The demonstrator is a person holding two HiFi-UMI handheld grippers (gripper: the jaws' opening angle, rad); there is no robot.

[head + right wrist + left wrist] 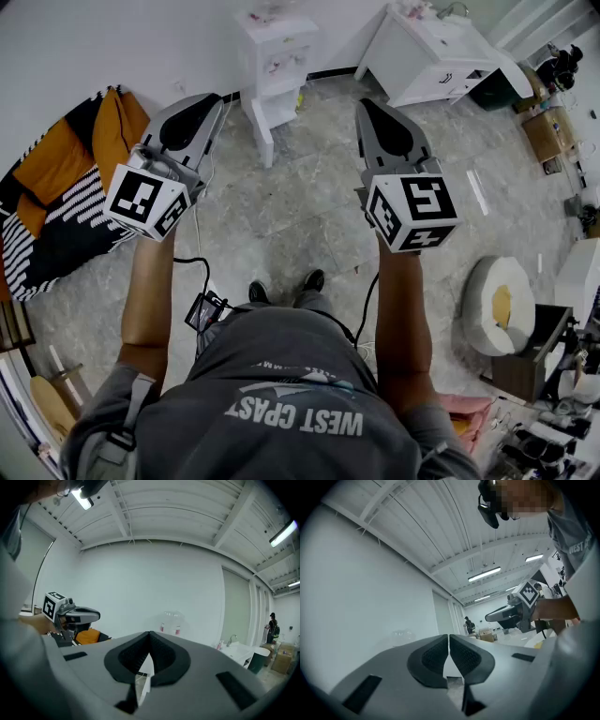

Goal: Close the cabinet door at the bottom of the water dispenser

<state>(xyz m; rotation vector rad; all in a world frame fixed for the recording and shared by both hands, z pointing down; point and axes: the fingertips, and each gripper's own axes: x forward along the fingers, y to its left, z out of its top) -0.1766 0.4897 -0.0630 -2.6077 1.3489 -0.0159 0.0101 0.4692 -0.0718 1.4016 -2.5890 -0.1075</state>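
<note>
The white water dispenser (276, 56) stands against the far wall, and its bottom cabinet door (262, 139) swings out toward me. I hold both grippers up in front of it, some way short of the door. My left gripper (216, 99) is to the left of the dispenser, its jaws shut with nothing in them (449, 637). My right gripper (367, 104) is to the right, also shut and empty (149, 635). In the right gripper view the dispenser's clear bottle (171, 622) shows above the jaws.
A white sink cabinet (433, 49) stands at the back right. An orange and black striped cushion (67, 187) lies at the left wall. A round white seat (501, 306), a dark box (534, 361) and cardboard boxes (549, 131) are at the right. Cables (202, 281) trail by my feet.
</note>
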